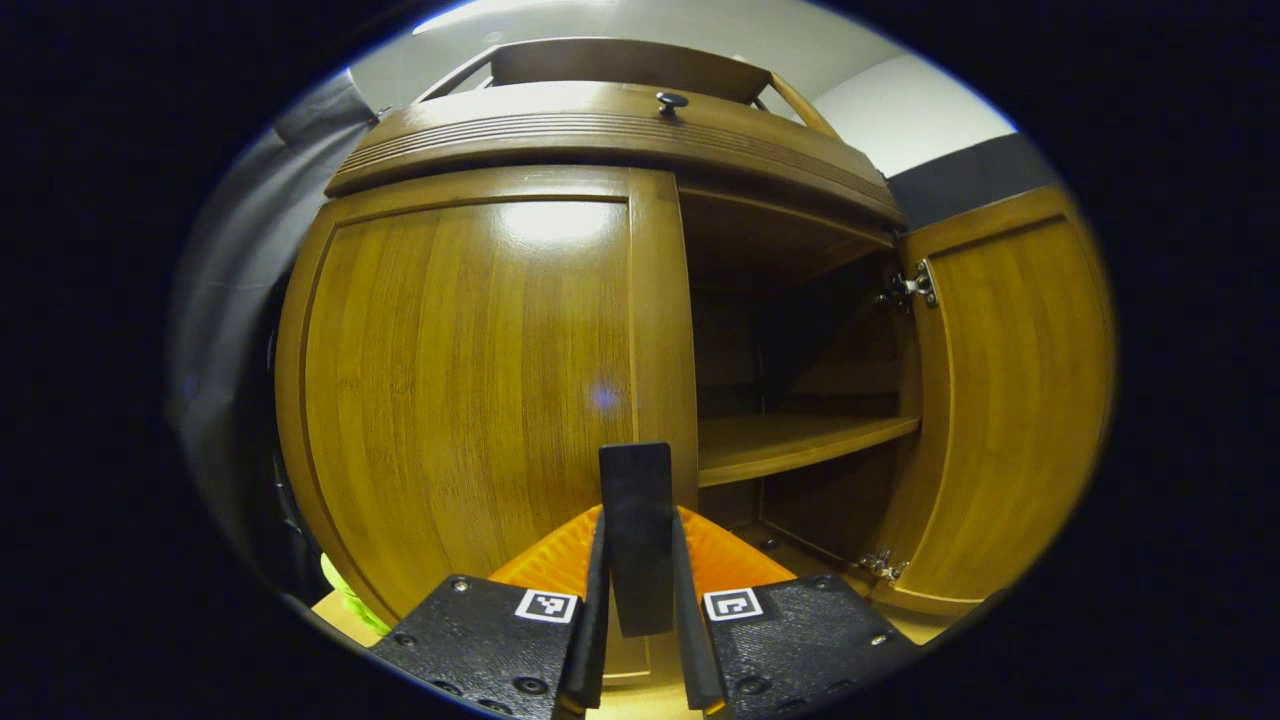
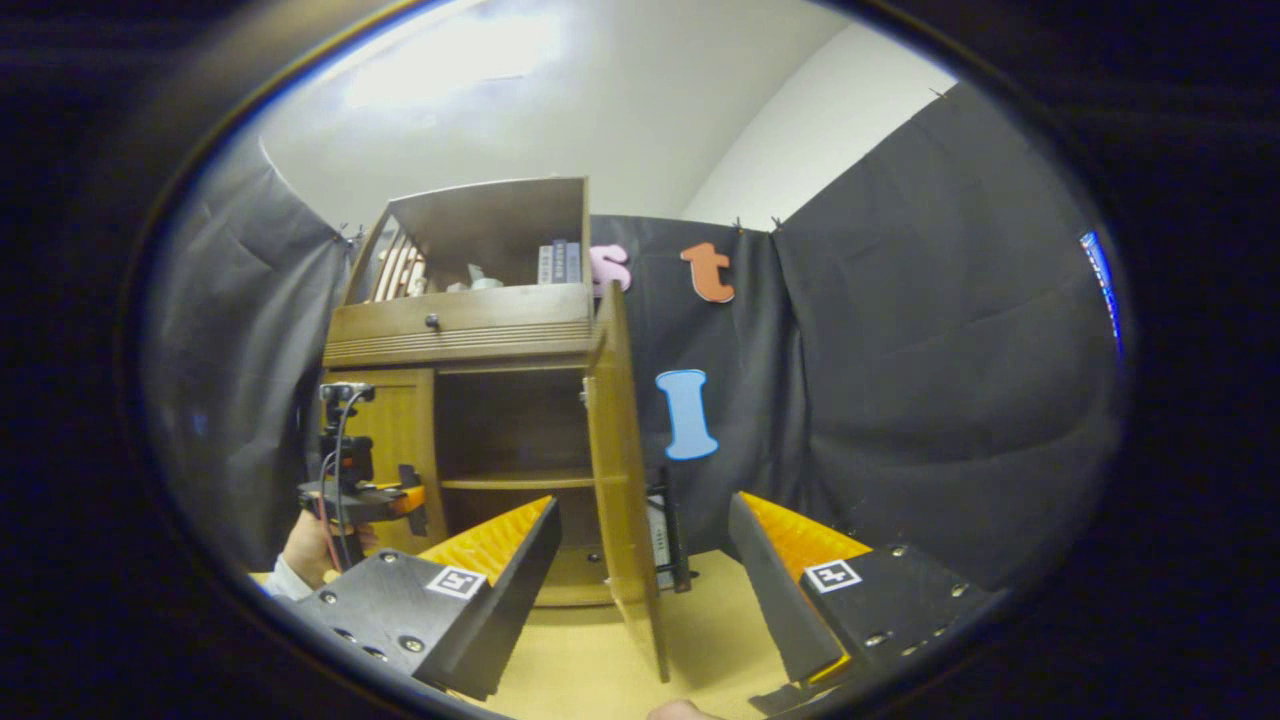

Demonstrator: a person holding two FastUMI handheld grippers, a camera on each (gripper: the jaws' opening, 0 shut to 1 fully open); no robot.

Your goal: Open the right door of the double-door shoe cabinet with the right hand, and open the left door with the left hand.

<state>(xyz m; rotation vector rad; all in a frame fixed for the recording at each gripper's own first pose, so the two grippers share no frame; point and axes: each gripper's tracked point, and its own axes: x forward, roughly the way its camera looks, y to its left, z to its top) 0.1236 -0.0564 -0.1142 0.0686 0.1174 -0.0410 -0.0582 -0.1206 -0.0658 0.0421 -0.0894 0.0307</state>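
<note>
Left gripper view: my left gripper (image 1: 640, 540) clamped on the closed brown wooden left door's (image 1: 470, 390) dark handle (image 1: 636, 500), pull next; right door (image 2: 622, 470) open at three o'clock, right gripper (image 2: 640, 560) gaping, empty.

A row of books (image 2: 560, 262) stands in the open hutch (image 2: 490, 235) on top, with slanted slats (image 2: 395, 268) at its left end. A small dark rack (image 2: 668, 545) stands on the floor (image 2: 590, 670) just beside the booth's black cloth wall (image 2: 930, 380).

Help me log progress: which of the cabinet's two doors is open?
The right door is open, swung out with its hinges and the inner shelf exposed. The left door lies closed, flush with the frame.
</note>
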